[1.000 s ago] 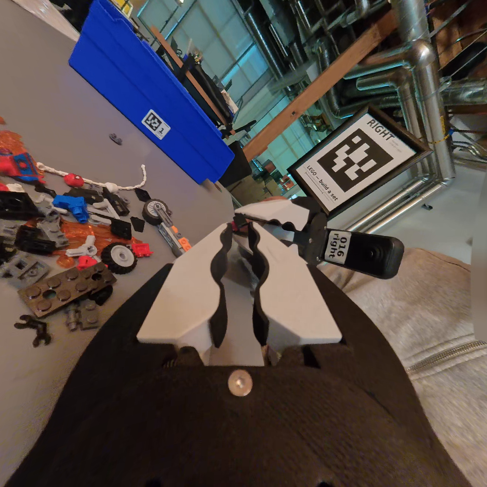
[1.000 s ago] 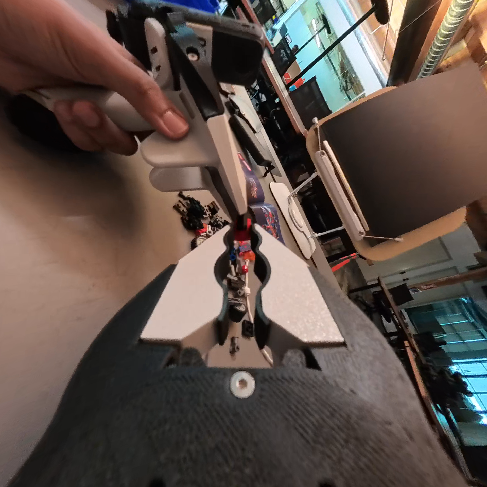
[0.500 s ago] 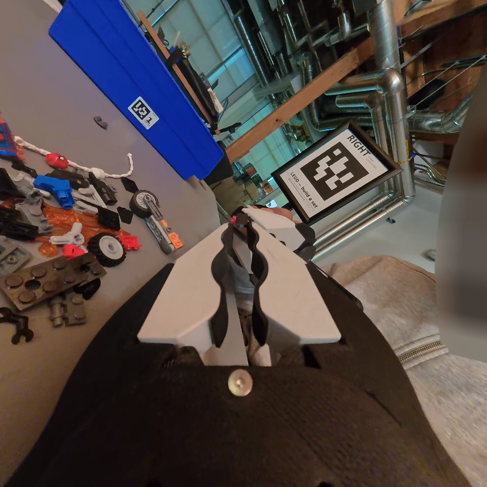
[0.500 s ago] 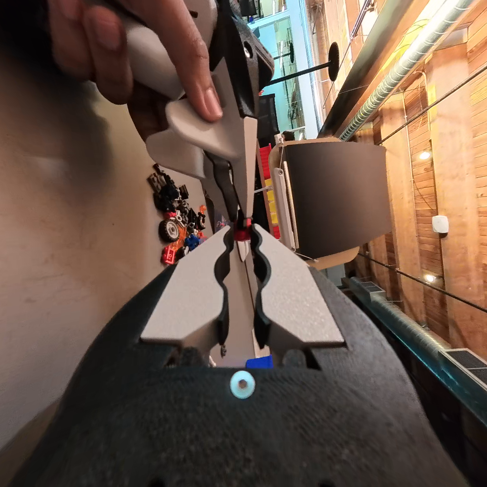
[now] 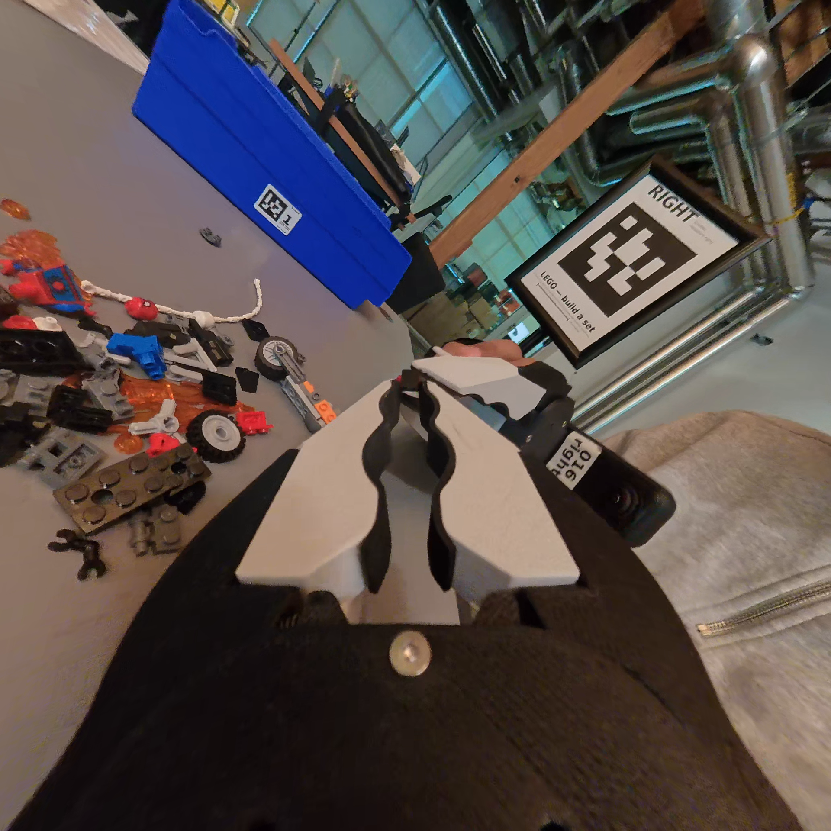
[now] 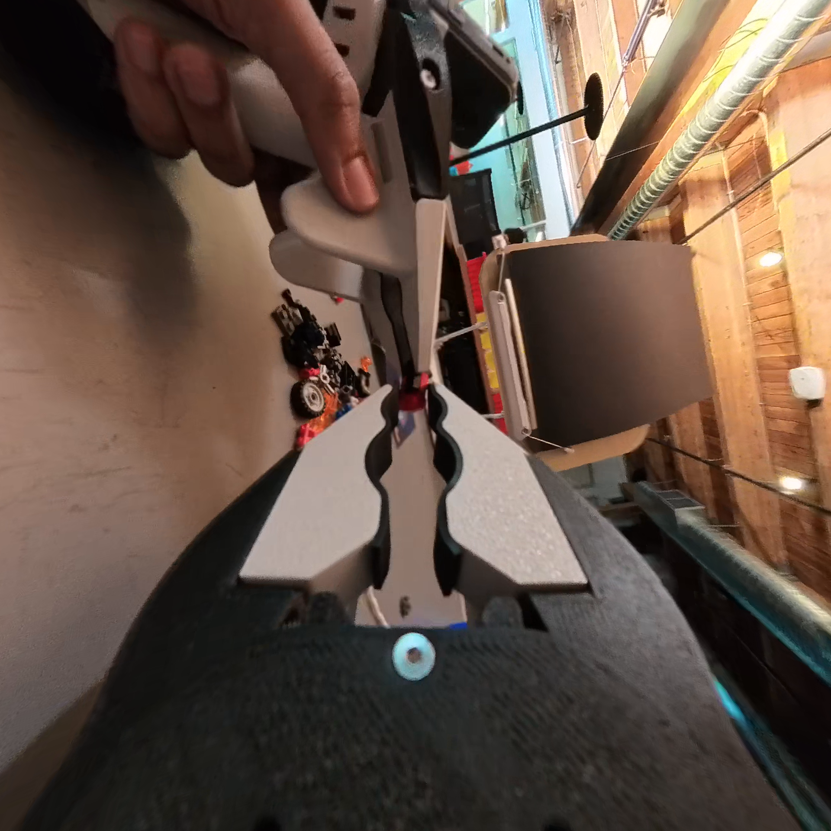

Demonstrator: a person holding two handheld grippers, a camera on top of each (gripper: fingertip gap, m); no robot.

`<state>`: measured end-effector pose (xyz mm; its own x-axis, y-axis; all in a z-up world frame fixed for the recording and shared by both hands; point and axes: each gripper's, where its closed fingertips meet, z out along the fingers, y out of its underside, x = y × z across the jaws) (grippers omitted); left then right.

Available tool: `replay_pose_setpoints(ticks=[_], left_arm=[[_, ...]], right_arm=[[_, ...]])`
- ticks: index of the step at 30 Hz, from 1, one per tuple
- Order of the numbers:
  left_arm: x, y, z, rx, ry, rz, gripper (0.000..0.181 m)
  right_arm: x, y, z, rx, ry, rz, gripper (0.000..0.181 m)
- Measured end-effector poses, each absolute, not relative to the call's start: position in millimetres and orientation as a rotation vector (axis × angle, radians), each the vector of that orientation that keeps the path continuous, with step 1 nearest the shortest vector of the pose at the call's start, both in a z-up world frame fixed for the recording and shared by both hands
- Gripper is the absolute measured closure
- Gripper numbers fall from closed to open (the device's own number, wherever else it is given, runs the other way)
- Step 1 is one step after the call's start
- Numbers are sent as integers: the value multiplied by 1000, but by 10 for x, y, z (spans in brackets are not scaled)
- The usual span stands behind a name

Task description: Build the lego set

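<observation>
My left gripper (image 5: pixel 407 386) and right gripper (image 6: pixel 410 395) meet tip to tip in the air above the grey table (image 5: pixel 112 189). A small red piece (image 6: pixel 411 398) sits between the right gripper's fingertips, and the jaws are closed on it. The left gripper's fingers (image 6: pixel 425 310) come down from above, held by a hand (image 6: pixel 252 81), and pinch the same red cluster at its top. In the left wrist view only a red speck (image 5: pixel 397 380) shows at the tips. The right gripper's fingers (image 5: pixel 476 382) cross in from the right.
Loose bricks lie on the table to the left: a black studded plate (image 5: pixel 130 485), wheels (image 5: pixel 216 435), a blue piece (image 5: pixel 139 350), orange clear pieces and a white rope. A blue bin (image 5: pixel 270 166) stands behind. A framed marker sign (image 5: pixel 629 265) and a grey zipped sweatshirt (image 5: pixel 742 562) are on the right. My two grippers' fingertips are within a few centimetres of each other. Both grippers' tips are roughly 10 cm from the black studded plate (image 5: pixel 130 485). My right wrist view (image 6: pixel 310 328) looks at it from another angle.
Both grippers stay tip to tip on the red piece. The right gripper has rolled and swung from facing the table to facing the wooden wall; the left view shifted slightly and back.
</observation>
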<state>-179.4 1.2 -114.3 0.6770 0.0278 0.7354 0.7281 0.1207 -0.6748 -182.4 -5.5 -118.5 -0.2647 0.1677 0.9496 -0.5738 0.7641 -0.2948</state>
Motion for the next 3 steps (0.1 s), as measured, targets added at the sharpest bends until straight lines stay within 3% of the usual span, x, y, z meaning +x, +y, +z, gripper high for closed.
replay_pose_setpoints(ticks=[1, 3], left_arm=[[-1794, 5, -1138, -1379, -686, -560, 176], [-1785, -3, -1119, -1379, -672, -553, 175]], right_arm=[[-1813, -63, -1177, 293, -1733, 801, 171], [-1768, -85, -1172, 203, -1852, 1017, 164]])
